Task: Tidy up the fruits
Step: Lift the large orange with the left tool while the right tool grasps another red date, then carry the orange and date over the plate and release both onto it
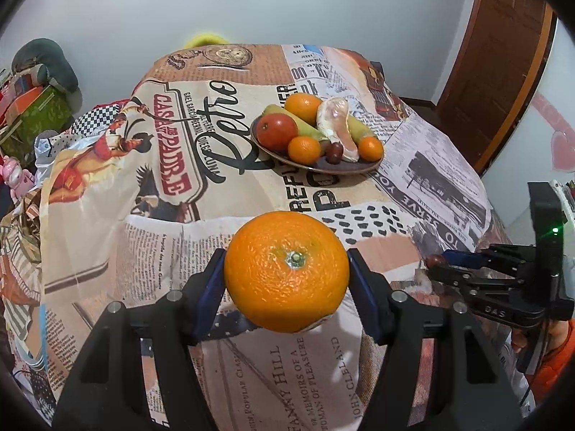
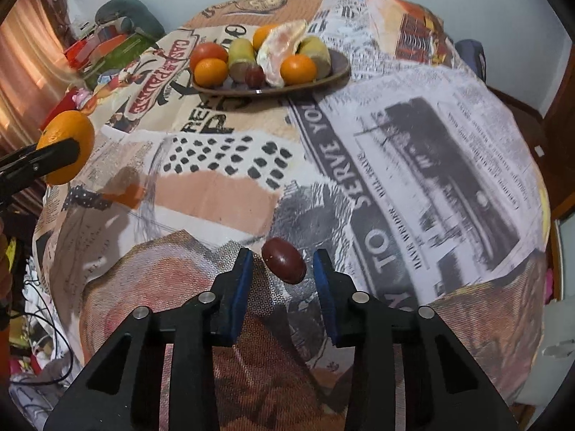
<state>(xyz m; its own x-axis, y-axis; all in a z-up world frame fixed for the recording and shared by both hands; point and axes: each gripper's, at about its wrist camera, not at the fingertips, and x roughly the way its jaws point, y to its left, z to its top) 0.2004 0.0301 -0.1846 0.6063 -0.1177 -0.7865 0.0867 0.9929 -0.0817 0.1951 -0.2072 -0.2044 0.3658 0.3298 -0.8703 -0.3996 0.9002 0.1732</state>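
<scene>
1. The left gripper (image 1: 286, 273) is clamped on a large orange (image 1: 286, 271); both blue pads are pressed against its sides, and the stem end is turned toward the left wrist camera.
2. In the right wrist view, the large orange (image 2: 66, 145) is seen at 9 o'clock, held above the tablecloth near the table's edge.
3. The right gripper (image 2: 283, 264) is set narrowly spread around a dark red grape (image 2: 284, 260). A gap is seen between each blue pad and the grape, so no pinch is shown in that view.
4. In the left wrist view, the right gripper (image 1: 440, 262) is seen at 3 o'clock with the dark red grape (image 1: 435, 260) at its fingertips; contact cannot be judged from there.
5. The dark red grape is located over the near part of the tablecloth (image 2: 413, 165), at the boundary of a red-brown print and a grey newsprint patch.
6. A brown plate (image 1: 359, 169) is placed on the tablecloth (image 1: 151, 244) at 12 o'clock from both grippers, well apart from them.
7. The plate (image 2: 339, 66) is loaded with a red apple (image 1: 276, 133), three small oranges, one of them at the near rim (image 1: 303, 149), two green-yellow pears, a peeled pomelo segment (image 1: 337, 125) and red grapes (image 1: 334, 151).
8. A wooden door (image 1: 499, 64) is seen at 2 o'clock in the left wrist view, and piled household items (image 1: 32, 100) at 9 o'clock.
</scene>
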